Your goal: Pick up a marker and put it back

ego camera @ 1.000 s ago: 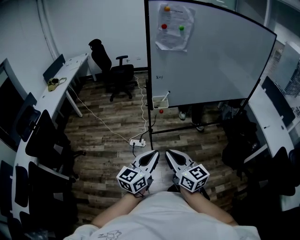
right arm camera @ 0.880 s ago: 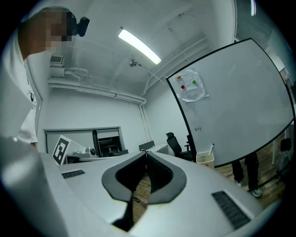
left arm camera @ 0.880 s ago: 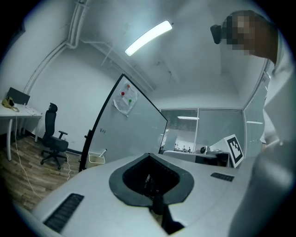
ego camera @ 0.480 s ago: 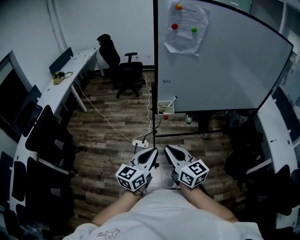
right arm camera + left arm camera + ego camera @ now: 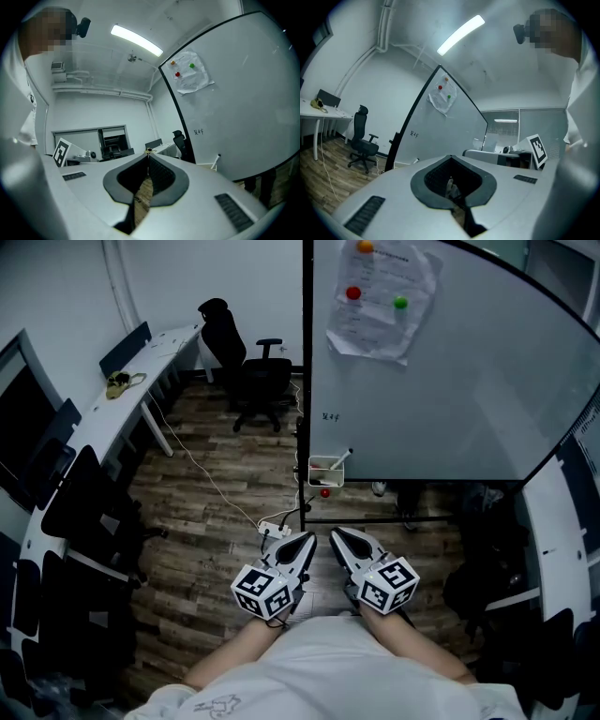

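Facing the whiteboard [image 5: 450,381], marker [image 5: 339,458] well ahead in its tray [image 5: 324,472].
Left hand-held gripper [image 5: 305,542] and right hand-held gripper [image 5: 337,538] hang closed and empty, likely awaiting approach.

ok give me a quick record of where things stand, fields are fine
marker: tilted in the holder, untouched
holder place: whiteboard's lower left corner
left gripper: shut, empty, close to the person's body
right gripper: shut, empty, beside the left gripper
task stage: marker not yet picked up
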A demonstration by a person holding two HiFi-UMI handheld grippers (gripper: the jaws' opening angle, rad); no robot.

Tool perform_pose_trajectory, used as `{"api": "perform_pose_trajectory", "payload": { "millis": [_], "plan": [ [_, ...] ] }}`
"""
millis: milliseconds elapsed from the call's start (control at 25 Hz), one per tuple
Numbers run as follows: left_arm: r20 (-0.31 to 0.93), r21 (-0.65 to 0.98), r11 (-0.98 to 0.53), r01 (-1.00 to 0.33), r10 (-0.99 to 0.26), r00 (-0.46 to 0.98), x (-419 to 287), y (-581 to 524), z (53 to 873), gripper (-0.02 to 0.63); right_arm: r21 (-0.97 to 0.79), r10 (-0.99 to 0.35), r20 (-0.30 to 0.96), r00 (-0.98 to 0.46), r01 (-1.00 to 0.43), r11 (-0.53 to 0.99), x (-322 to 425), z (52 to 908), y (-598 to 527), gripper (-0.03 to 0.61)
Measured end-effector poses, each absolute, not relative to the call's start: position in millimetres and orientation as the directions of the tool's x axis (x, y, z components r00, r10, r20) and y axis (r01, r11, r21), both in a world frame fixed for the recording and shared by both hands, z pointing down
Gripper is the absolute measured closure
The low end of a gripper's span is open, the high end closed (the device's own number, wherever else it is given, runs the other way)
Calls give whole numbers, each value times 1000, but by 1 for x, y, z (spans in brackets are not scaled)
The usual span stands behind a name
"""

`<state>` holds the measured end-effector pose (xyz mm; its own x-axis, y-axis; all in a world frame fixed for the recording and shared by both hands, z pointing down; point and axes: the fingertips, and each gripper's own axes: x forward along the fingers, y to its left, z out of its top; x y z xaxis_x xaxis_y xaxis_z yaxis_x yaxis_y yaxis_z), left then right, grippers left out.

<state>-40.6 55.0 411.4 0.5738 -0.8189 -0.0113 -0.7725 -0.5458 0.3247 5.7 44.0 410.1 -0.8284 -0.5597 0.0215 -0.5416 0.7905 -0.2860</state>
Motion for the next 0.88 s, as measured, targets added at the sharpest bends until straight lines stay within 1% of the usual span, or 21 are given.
{"api": "perform_pose_trajectory", "payload": {
  "millis": [320, 640, 880],
  "plan": [
    [0, 342, -491, -801, -853, 522, -17, -11, 414, 609, -301, -526, 46, -849, -514, 803, 39, 415, -18, 566],
    [22, 342, -457, -821, -869, 493, 4, -47, 421, 609, -349, -523, 75, -849, -513, 784, 71, 433, -58, 566],
    [27, 350, -490, -798, -846, 532, 17, -68, 422, 609, -358, -541, 69, -838, -527, 770, 78, 435, -73, 566]
  ]
}}
